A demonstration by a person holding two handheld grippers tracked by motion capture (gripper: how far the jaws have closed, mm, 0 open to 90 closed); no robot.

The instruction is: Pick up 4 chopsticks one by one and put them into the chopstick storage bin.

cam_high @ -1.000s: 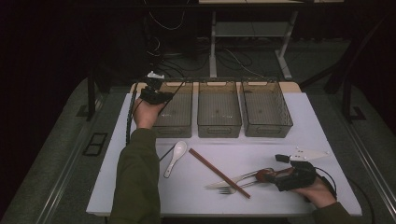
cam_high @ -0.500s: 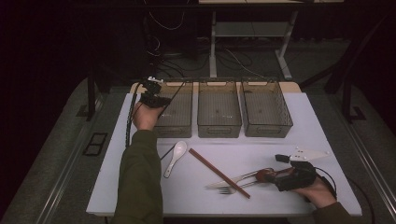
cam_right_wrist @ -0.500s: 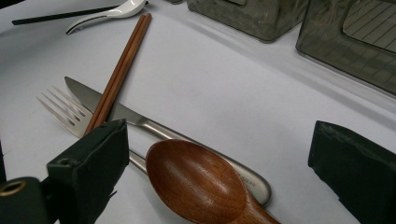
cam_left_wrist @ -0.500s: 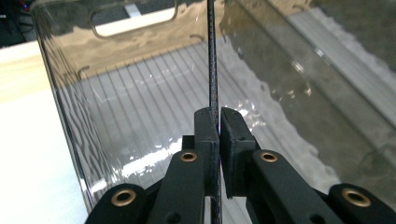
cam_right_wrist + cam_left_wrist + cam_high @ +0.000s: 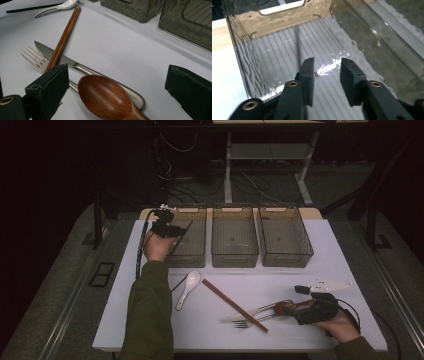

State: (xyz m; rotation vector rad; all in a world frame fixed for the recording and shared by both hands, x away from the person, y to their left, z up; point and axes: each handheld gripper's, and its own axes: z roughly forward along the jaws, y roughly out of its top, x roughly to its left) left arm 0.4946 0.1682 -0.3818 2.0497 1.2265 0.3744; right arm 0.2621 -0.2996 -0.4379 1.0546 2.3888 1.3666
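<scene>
Over the left bin (image 5: 187, 242), the left gripper (image 5: 327, 75) has just opened and dropped a black chopstick (image 5: 298, 53), while the wide-open right gripper (image 5: 117, 87) waits at the wooden spoon (image 5: 105, 97).

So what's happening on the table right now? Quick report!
Left tongs just opening over left bin, black chopstick released. Right tongs open around wooden spoon. Knife, fork crowd it.

Middle bin (image 5: 234, 262): see-through, between two others.
Right bin (image 5: 286, 259): same kind.
White spoon (image 5: 188, 286): near left bin.
Brown chopsticks (image 5: 234, 305): paired, lying across fork (image 5: 32, 58) and knife (image 5: 75, 65).
</scene>
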